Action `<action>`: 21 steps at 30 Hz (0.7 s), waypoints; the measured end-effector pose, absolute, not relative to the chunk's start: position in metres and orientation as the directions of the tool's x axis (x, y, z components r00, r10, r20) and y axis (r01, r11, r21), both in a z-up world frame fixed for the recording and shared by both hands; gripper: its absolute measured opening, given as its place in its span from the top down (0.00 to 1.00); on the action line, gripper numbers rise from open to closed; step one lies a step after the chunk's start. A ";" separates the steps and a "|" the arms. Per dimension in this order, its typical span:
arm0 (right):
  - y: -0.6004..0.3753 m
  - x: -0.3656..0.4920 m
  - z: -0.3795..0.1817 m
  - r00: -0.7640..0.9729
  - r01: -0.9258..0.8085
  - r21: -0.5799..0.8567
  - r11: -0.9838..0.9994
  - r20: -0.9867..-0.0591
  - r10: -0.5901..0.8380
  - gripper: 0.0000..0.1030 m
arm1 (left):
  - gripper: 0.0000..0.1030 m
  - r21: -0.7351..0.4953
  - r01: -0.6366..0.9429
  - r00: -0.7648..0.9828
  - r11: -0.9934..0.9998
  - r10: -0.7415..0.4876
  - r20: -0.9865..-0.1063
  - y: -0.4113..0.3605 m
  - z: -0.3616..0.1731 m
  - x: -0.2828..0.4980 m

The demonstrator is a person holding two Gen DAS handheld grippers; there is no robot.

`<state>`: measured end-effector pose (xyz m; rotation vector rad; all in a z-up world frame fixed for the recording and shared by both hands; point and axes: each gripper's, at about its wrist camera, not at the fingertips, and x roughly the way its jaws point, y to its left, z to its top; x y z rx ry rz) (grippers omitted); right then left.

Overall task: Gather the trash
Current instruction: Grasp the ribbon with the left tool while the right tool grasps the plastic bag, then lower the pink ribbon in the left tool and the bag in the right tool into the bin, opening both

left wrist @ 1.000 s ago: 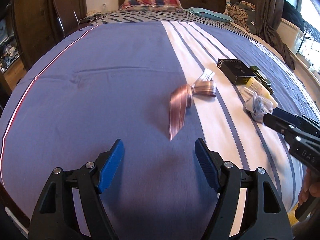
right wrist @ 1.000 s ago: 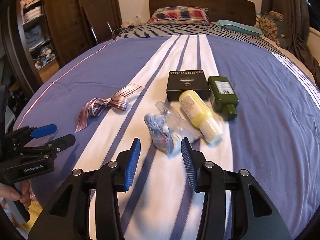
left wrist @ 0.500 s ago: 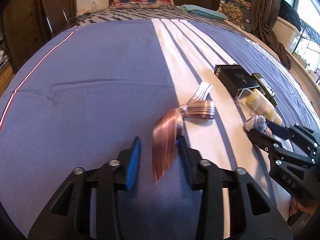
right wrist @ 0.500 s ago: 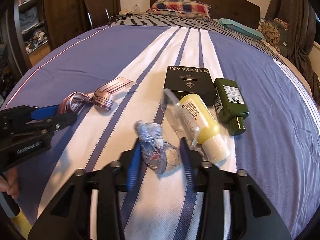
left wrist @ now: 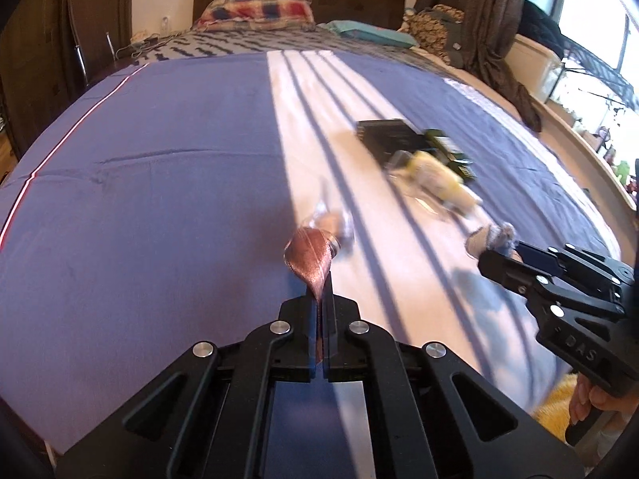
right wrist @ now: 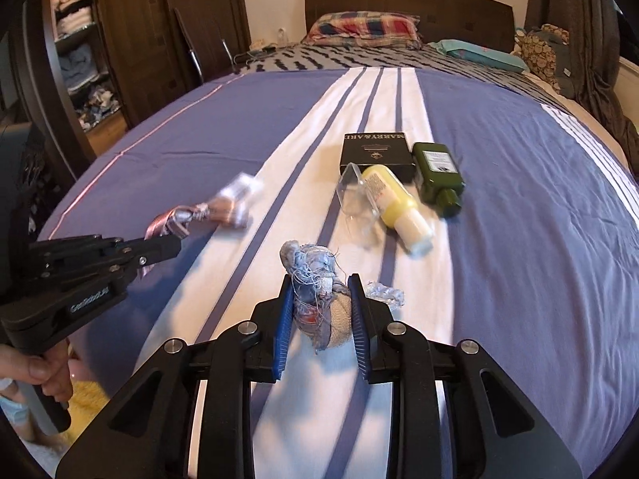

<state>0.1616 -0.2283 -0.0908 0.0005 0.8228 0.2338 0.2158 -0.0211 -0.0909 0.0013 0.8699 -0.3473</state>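
Ribbon (left wrist: 309, 263): lay flat on bed (left wrist: 159, 199) before, now pinched tight in my left gripper (left wrist: 318, 299), lifting. Rag wad (right wrist: 315, 283): now between pads of my right gripper (right wrist: 319, 299), jaws closing on it. Both trash bits caught; next, find bin.

On the bed (right wrist: 519, 279): box (right wrist: 375, 151) farthest, green bottle (right wrist: 437, 177) touching its right side, yellow bottle (right wrist: 397, 207) before the box, clear packet (right wrist: 353, 195) on that bottle's left. Ribbon (right wrist: 207, 211) well left of them, near end between left gripper (left wrist: 319, 307) pads. Rag wad (right wrist: 315, 291) nearest, between right gripper (right wrist: 319, 311) pads. Pillow (right wrist: 363, 28) at the headboard (right wrist: 459, 4).
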 end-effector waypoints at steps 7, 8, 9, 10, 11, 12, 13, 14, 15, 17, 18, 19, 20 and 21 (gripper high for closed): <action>-0.241 0.112 -0.077 0.684 -0.183 0.092 0.979 -0.703 0.194 0.73 | 1.00 -0.156 0.328 0.614 0.932 -0.335 -0.714 -0.031 -0.072 0.152; -0.243 0.106 -0.076 0.687 -0.181 0.092 0.979 -0.701 0.193 0.73 | 1.00 -0.156 0.329 0.618 0.931 -0.337 -0.710 -0.032 -0.070 0.143; -0.245 0.097 -0.074 0.690 -0.177 0.092 0.980 -0.698 0.190 0.73 | 1.00 -0.157 0.330 0.622 0.931 -0.340 -0.705 -0.033 -0.067 0.133; -0.246 0.094 -0.073 0.692 -0.175 0.092 0.980 -0.697 0.189 0.73 | 1.00 -0.158 0.332 0.624 0.930 -0.342 -0.703 -0.033 -0.066 0.126; -0.247 0.085 -0.072 0.695 -0.172 0.092 0.981 -0.694 0.187 0.73 | 1.00 -0.160 0.336 0.625 0.928 -0.347 -0.700 -0.033 -0.064 0.118; -0.249 0.076 -0.071 0.699 -0.168 0.092 0.982 -0.691 0.184 0.73 | 1.00 -0.161 0.341 0.625 0.926 -0.351 -0.698 -0.034 -0.063 0.110; -0.250 0.071 -0.070 0.701 -0.165 0.091 0.982 -0.689 0.182 0.73 | 1.00 -0.162 0.347 0.624 0.924 -0.356 -0.695 -0.034 -0.063 0.100; -0.251 0.063 -0.070 0.704 -0.159 0.091 0.983 -0.687 0.178 0.73 | 1.00 -0.164 0.352 0.624 0.922 -0.362 -0.693 -0.035 -0.062 0.090; -0.252 0.055 -0.070 0.706 -0.156 0.092 0.983 -0.686 0.176 0.73 | 1.00 -0.166 0.358 0.622 0.919 -0.367 -0.691 -0.035 -0.062 0.083; -0.254 0.040 -0.071 0.708 -0.153 0.097 0.984 -0.684 0.177 0.73 | 1.00 -0.170 0.372 0.617 0.913 -0.380 -0.689 -0.036 -0.063 0.065; -0.255 0.032 -0.072 0.707 -0.151 0.101 0.983 -0.684 0.179 0.73 | 1.00 -0.171 0.377 0.614 0.910 -0.384 -0.690 -0.036 -0.063 0.059; -0.256 0.025 -0.074 0.705 -0.152 0.106 0.983 -0.686 0.183 0.73 | 1.00 -0.173 0.385 0.610 0.907 -0.390 -0.690 -0.037 -0.065 0.050; -0.256 0.018 -0.076 0.703 -0.152 0.110 0.982 -0.686 0.186 0.73 | 1.00 -0.176 0.393 0.604 0.902 -0.398 -0.690 -0.037 -0.066 0.041; -0.257 0.009 -0.079 0.701 -0.152 0.117 0.981 -0.688 0.191 0.73 | 1.00 -0.181 0.401 0.596 0.898 -0.406 -0.693 -0.038 -0.069 0.033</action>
